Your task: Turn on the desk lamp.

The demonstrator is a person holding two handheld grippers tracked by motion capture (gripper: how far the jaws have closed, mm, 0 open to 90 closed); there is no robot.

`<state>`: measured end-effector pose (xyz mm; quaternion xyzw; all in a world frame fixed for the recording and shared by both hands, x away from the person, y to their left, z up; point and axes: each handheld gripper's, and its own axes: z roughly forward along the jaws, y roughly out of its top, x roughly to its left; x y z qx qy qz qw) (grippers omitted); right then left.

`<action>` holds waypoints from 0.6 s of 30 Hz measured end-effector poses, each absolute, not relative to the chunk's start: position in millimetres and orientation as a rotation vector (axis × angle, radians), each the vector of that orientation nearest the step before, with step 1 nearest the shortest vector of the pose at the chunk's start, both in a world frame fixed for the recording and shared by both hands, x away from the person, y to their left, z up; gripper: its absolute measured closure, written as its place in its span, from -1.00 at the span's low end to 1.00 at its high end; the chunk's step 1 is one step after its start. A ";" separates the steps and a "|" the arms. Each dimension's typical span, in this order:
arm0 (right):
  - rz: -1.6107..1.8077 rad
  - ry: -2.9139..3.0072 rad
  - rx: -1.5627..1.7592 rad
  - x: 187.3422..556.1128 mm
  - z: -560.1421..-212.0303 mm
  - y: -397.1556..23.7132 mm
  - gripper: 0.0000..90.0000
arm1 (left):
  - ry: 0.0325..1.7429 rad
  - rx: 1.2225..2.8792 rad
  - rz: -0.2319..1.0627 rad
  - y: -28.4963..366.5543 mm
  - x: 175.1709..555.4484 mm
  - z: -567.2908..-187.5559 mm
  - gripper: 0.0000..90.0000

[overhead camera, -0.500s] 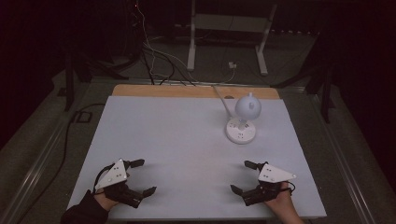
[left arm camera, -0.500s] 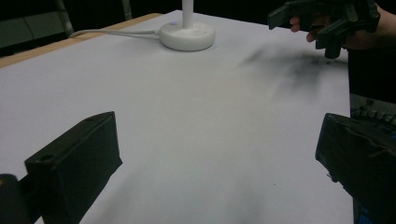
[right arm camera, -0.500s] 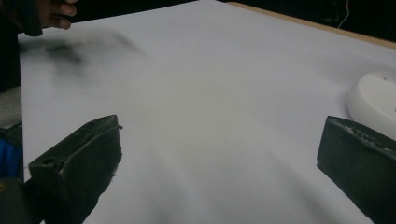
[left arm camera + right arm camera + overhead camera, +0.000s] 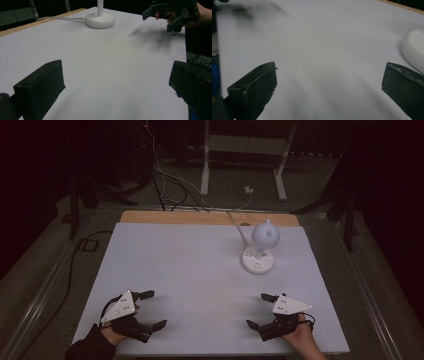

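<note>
A pale worktop [image 4: 190, 270] fills the middle of the high view, with a strip of bare wood along its far edge and dark floor all round it. In the upper right of that surface stands a small white desk lamp [image 4: 260, 247], its round base flat on the worktop, its globe-shaped head above it and a white cord running off toward the far edge. In the left gripper view the lamp's base sits at the upper middle of the frame; in the right gripper view its rim shows at the right edge.

At the lower left of the high view the left hand-held gripper [image 4: 150, 310] hovers just over the near part of the worktop, its two black jaws spread wide apart, released, with nothing between them. At the lower right the right hand-held gripper [image 4: 261, 311] is in the same state: jaws spread wide, gripping nothing. The two are well apart, and both are well clear of the lamp. The left gripper view also catches the right hand-held gripper at its upper right corner, above its own dark shadow.
</note>
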<state>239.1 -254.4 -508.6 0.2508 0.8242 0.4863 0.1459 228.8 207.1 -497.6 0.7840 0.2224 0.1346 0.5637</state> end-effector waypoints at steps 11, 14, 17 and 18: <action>1.416 2.437 0.741 236.5 -501.7 -247.0 -1.00 | 0.519 1.854 0.312 206.4 228.5 -497.6 -0.99; 1.409 2.466 0.730 235.9 -500.5 -242.9 -1.00 | 0.522 1.848 0.309 206.6 228.5 -497.5 -0.99; 1.421 2.475 0.721 235.3 -497.8 -240.6 -1.00 | 0.520 1.857 0.311 206.2 228.4 -497.8 -0.99; 1.421 2.475 0.721 235.3 -497.8 -240.6 -1.00 | 0.519 1.855 0.310 205.9 228.3 -497.7 -0.99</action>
